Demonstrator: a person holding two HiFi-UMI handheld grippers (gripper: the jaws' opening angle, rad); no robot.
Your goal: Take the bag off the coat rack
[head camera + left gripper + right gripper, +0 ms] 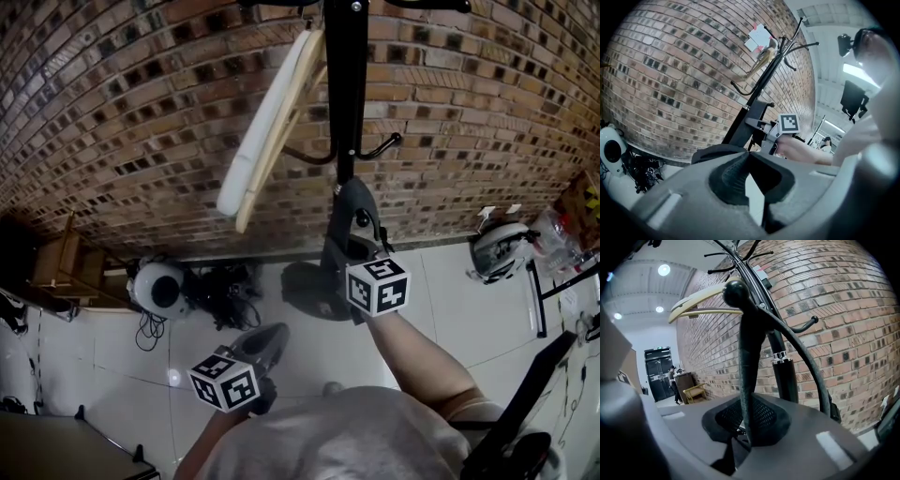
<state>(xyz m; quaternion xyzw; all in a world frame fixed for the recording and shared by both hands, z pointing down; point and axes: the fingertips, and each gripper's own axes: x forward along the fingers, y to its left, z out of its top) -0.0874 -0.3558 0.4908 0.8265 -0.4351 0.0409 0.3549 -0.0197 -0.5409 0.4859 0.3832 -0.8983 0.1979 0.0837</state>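
Note:
A black coat rack pole (346, 84) stands against the brick wall. A dark bag strap (743, 357) loops over a ball-tipped hook (735, 289) and runs down on the right to the bag (833, 414), which is mostly hidden. My right gripper (745, 425) is shut on this strap just below the hook. In the head view the right gripper (354, 199) reaches up along the pole. My left gripper (272, 335) hangs lower and to the left, away from the rack. Its jaws (749, 157) are shut with nothing between them.
A pale flat thing (267, 131) hangs from an upper hook. On the floor are a white round device (157, 287), tangled cables (225, 292), a wooden chair (58, 267) at left, and another white device (502, 248) with a black frame (553, 309) at right.

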